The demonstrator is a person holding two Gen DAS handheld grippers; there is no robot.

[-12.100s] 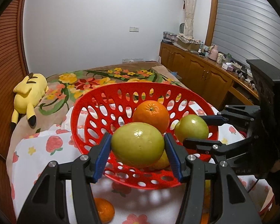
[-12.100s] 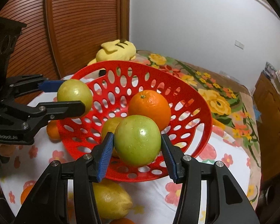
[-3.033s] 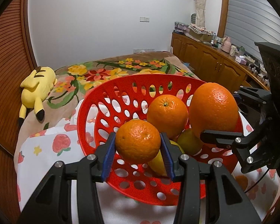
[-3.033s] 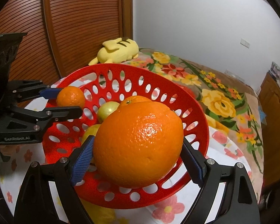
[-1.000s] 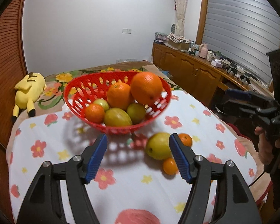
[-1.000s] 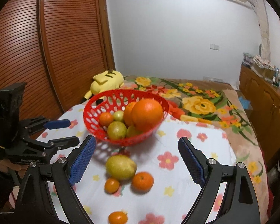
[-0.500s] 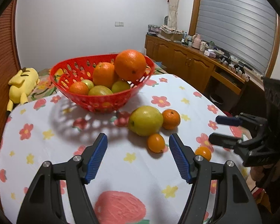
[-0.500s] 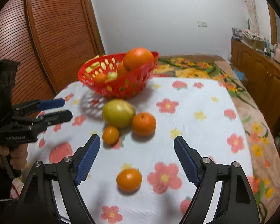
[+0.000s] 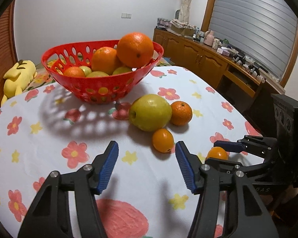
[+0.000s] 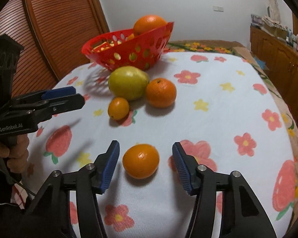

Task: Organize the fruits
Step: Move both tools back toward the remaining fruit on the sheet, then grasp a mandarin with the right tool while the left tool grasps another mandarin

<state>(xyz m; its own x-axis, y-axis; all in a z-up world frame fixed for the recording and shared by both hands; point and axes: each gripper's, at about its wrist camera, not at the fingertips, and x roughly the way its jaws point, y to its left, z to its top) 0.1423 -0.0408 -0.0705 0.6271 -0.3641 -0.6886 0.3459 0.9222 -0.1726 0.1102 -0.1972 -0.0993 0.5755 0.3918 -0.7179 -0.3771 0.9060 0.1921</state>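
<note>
Plastic, cloth, wood and peel

A glossy red plastic basket (image 9: 101,91) is seen on matt printed tablecloth (image 10: 218,119); the oranges' (image 10: 141,160) peel is shiny, finely pitted; slatted wood door (image 10: 55,25) looks polished.

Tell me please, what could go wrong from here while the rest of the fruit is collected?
The big orange sits high above the rim of the red basket, so adding fruit may knock it out. The right tool brackets a loose round orange that might roll away on closing. The left tool is open, holding nothing.

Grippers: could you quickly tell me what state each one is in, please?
Left gripper: open, holding nothing.
Right gripper: open, straddling a small orange without gripping it.
</note>
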